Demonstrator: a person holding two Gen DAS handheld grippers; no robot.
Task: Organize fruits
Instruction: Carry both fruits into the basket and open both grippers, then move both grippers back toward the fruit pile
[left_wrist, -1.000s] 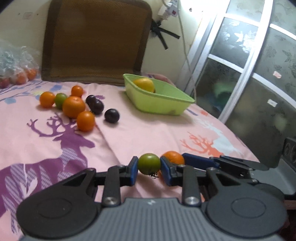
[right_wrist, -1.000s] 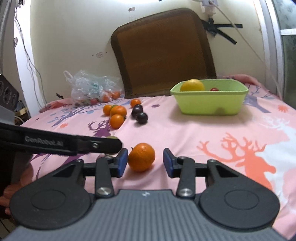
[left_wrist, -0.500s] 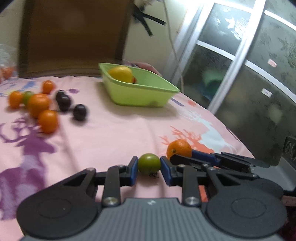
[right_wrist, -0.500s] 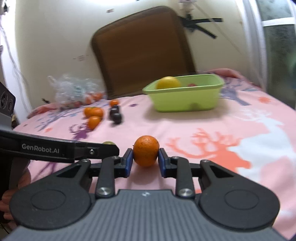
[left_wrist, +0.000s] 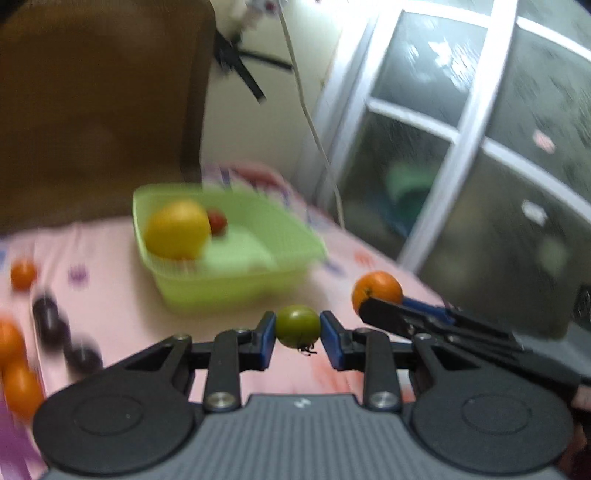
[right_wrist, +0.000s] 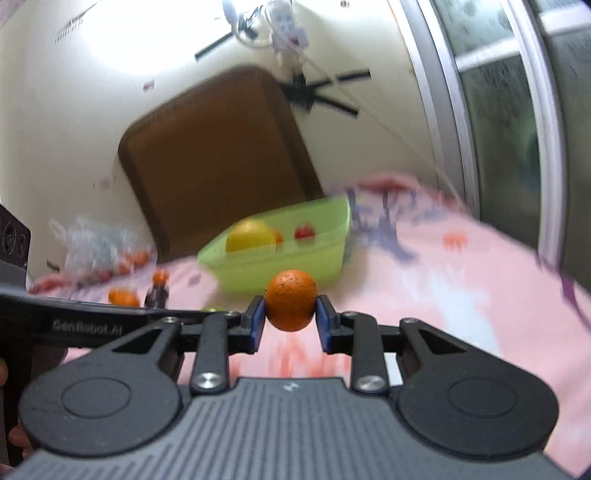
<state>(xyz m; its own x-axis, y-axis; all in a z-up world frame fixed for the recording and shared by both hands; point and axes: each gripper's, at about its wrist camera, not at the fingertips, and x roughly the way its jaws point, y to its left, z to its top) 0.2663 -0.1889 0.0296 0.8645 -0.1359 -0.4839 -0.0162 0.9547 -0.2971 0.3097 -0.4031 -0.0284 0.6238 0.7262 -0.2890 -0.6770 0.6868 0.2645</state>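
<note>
A small green fruit (left_wrist: 297, 325) sits pinched between the blue pads of the left gripper (left_wrist: 297, 328), lifted clear of the pink bedspread (left_wrist: 122, 295), and just to its right an orange (right_wrist: 291, 305) is clamped the same way in the right gripper (right_wrist: 291, 325), whose jaws press on both its sides. The two grippers hang side by side, the orange a touch farther out than the green fruit. Beyond them, toward the far wall, stands a light green tub (left_wrist: 236, 291) on the bedspread, with a big yellow fruit (left_wrist: 178, 229) against its left wall and a small red one (left_wrist: 217, 221) just behind that. Off to the left lie the loose fruits: several oranges (left_wrist: 23, 274) and a few dark plums (left_wrist: 48, 317), blurred. A brown mesh chair back (right_wrist: 218, 158) leans against the wall behind the tub, a crinkled plastic bag (right_wrist: 92, 240) of more fruit sits far left, and frosted glass doors (left_wrist: 480, 155) stand to the right.
</note>
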